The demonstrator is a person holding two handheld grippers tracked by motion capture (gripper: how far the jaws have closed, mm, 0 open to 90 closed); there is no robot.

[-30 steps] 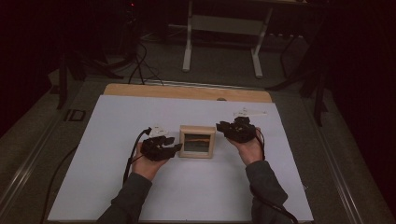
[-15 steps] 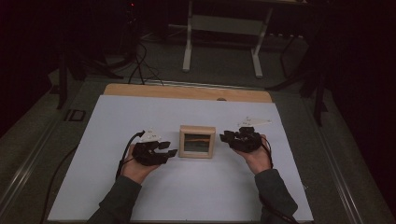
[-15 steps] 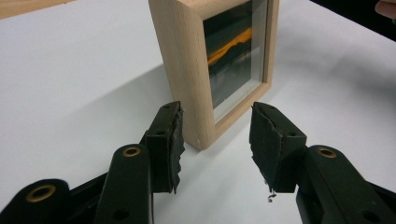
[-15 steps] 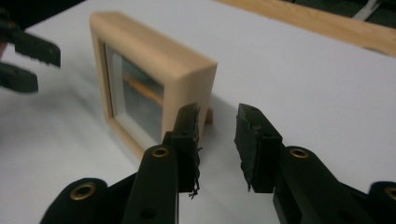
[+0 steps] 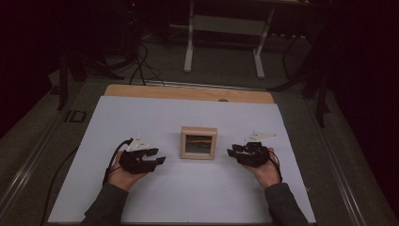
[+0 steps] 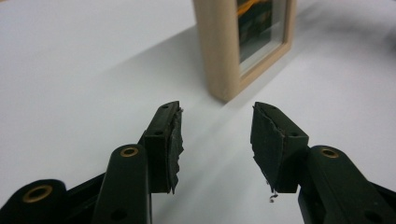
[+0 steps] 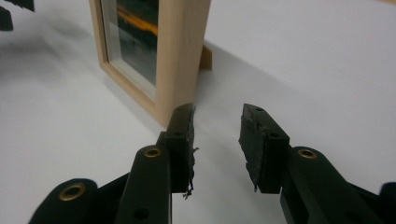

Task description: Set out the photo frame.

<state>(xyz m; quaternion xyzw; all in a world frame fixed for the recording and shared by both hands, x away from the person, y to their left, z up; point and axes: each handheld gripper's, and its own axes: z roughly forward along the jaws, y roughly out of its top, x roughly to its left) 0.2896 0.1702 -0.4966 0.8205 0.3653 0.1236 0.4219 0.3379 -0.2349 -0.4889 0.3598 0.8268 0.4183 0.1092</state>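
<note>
item 1, left gripper (image 5: 157,161): resting low on the white sheet (image 5: 155,113), well left of the frame (image 5: 199,142), jaws apart with nothing between them; its own view has the frame's wooden side edge ahead and a little to the right. i read this as the letting-go step, so i would keep the jaws wide and draw straight back along the sheet, not sideways toward the wood.

item 2, frame: small pale-wood picture frame, upright near the middle of the sheet on a rear prop (the prop shows as a tab behind it in the right gripper view). glass faces me. it stands untouched by either tool; any brush on a side edge could tip it backward or twist it.

item 3, right gripper (image 5: 231,152): low on the sheet right of the frame, nearer than the left one but apart from it. its jaws have just been opening and hold nothing. i would finish widening before moving, then retreat slowly rightward.
</note>
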